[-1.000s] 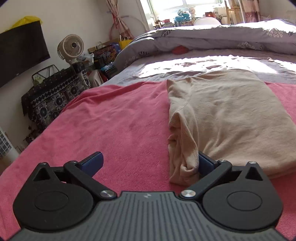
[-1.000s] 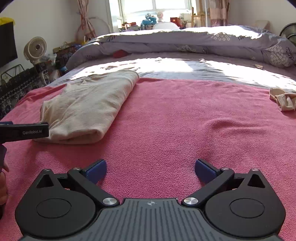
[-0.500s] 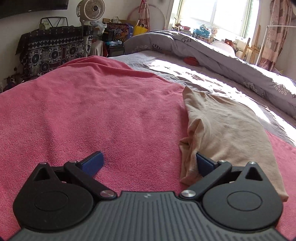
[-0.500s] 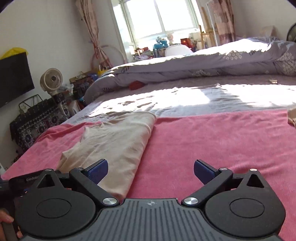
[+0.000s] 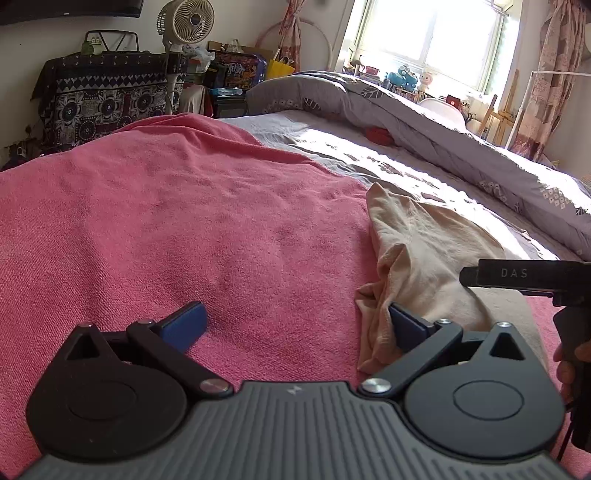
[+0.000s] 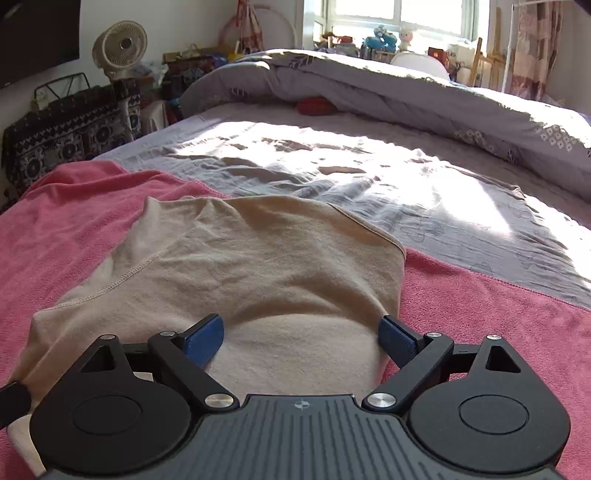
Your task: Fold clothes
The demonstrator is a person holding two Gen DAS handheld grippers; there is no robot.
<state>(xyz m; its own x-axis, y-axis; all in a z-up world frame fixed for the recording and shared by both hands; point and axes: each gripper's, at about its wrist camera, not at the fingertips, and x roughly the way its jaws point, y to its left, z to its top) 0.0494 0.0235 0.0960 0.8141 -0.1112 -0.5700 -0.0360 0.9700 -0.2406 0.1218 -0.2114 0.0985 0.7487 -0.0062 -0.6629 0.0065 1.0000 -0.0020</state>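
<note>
A beige garment, folded into a long strip, lies on a pink towel spread over the bed. My left gripper is open low over the towel. Its right finger rests beside the garment's bunched near-left edge, and nothing is gripped. My right gripper hovers over the near end of the garment. Its jaws are closing, with the cloth lying between the wide-set fingers, and the pads do not press on it. The right tool's black housing and a hand show at the left view's right edge.
Beyond the towel lies a sunlit grey sheet, with a rolled grey duvet and a small red item behind it. A fan and furniture under a patterned cloth stand at the far left.
My right gripper has swung left from the bare towel to above the garment's near end, its fingers a little closer together. The left gripper has rolled and stays open by the garment's edge.
</note>
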